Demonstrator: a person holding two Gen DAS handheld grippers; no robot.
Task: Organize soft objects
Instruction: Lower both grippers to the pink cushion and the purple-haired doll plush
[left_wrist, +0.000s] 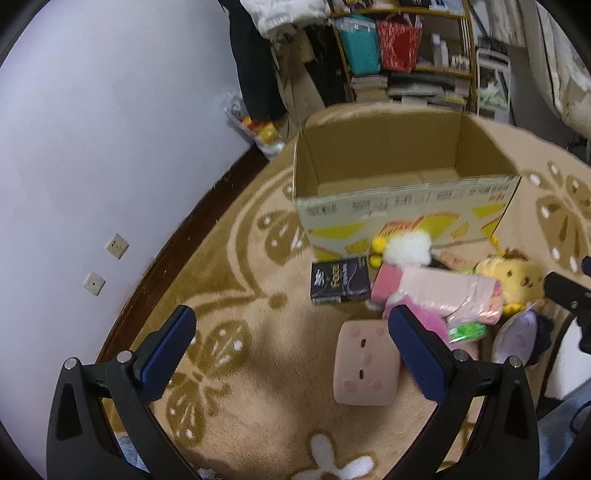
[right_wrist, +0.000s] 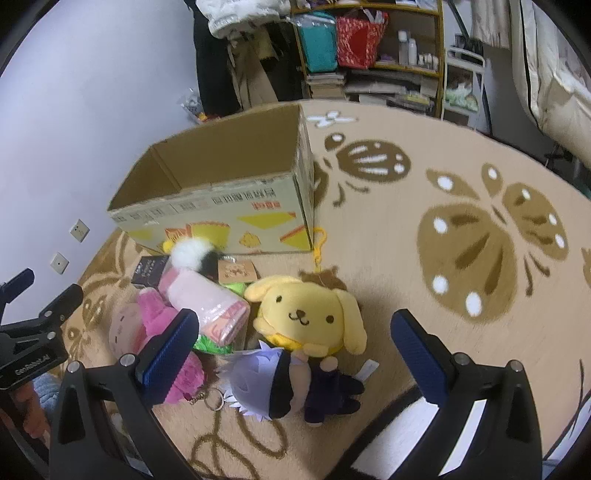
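Observation:
An open, empty cardboard box stands on the carpet. In front of it lies a pile: a pink square plush, a pink wrapped pack, a yellow dog plush, a white-haired doll in dark clothes, a magenta plush, a white pom-pom and a dark small box. My left gripper is open above the carpet, left of the pink square plush. My right gripper is open over the doll and dog.
A beige carpet with brown butterfly patterns covers the floor. A white wall with two sockets is at the left. A cluttered shelf with bags stands behind the box. Bedding is at the far right.

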